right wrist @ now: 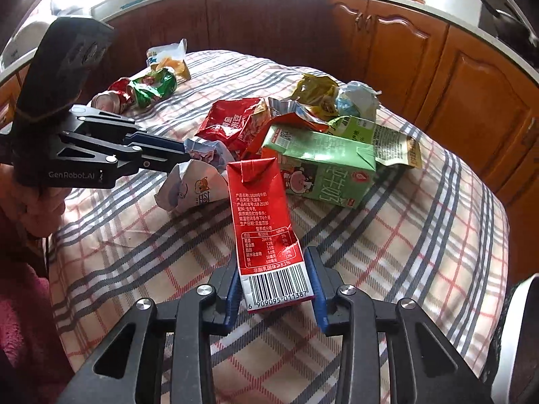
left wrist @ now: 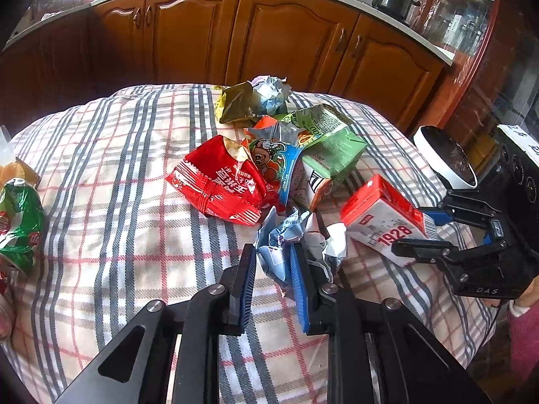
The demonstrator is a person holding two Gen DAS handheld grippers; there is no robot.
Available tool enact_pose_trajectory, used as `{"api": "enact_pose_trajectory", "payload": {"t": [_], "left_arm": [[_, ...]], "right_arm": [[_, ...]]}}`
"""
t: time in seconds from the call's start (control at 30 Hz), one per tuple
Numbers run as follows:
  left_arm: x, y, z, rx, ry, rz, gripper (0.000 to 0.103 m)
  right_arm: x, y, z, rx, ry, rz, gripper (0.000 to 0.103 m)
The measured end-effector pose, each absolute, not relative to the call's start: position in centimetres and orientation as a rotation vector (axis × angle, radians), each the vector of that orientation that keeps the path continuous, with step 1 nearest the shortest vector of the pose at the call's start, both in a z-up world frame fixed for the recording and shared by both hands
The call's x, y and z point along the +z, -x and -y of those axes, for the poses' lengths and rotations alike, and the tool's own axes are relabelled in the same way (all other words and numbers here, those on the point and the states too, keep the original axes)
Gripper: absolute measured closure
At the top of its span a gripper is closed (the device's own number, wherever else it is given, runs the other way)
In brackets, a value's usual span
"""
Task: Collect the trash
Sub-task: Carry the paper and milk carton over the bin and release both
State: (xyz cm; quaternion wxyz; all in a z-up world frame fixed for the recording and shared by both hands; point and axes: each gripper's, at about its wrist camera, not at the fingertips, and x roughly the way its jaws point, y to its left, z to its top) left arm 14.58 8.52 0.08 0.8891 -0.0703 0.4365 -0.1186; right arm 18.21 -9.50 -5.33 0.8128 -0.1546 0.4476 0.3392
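Note:
A crumpled white and blue wrapper (left wrist: 286, 232) lies at the near edge of the trash pile, and my left gripper (left wrist: 273, 266) is shut on it, blue pads pressed against both sides. The right wrist view shows that left gripper (right wrist: 182, 156) from the side, its fingertips buried in the wrapper (right wrist: 205, 151). A red and white milk carton (right wrist: 262, 208) sticks forward out of my right gripper (right wrist: 274, 279), which is shut on its barcode end. In the left wrist view the right gripper (left wrist: 409, 230) holds the carton (left wrist: 380, 215) at the right of the pile.
On the checked tablecloth (left wrist: 118, 168) lie a green carton (right wrist: 320, 171), a red snack bag (left wrist: 219, 185), yellow and blue wrappers (left wrist: 252, 101) and crushed cans (right wrist: 151, 87) at the far left. A white bin with a dark liner (left wrist: 444, 158) stands right of the table. Wooden cupboards (left wrist: 286, 33) run behind.

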Motion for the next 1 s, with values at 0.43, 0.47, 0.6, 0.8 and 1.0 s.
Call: {"api": "enact_pose_trajectory", "payload": {"t": [0.43,0.47,0.6,0.8,1.0], "left_arm": [[1.1,-14.7,-4.5,-0.316,0.104,-0.866,0.091],[1.4,-14.6,-3.8,-0.329,0.097,-0.858,0.091],[2.4,-14.7,-1.1,-0.387,0.082,-0.838,0.091],[3.5,-15.7,3.0,-0.465,0.051,-0.819,0.091],[4.6,-17.6,7.1,-0.532,0.013,-0.793,0.091]], "right_arm": [[-3.9,-14.7,19.4,0.409,-0.177,-0.905,0.07],[-3.7,-14.5,20.1,0.386,-0.202,-0.897,0.07],[-3.0,-13.3,22.6,0.298,-0.255,-0.866,0.07],[-2.1,-12.0,25.4,0.187,-0.284,-0.83,0.07],[-1.4,-11.3,28.2,0.094,-0.29,-0.798,0.07]]}}
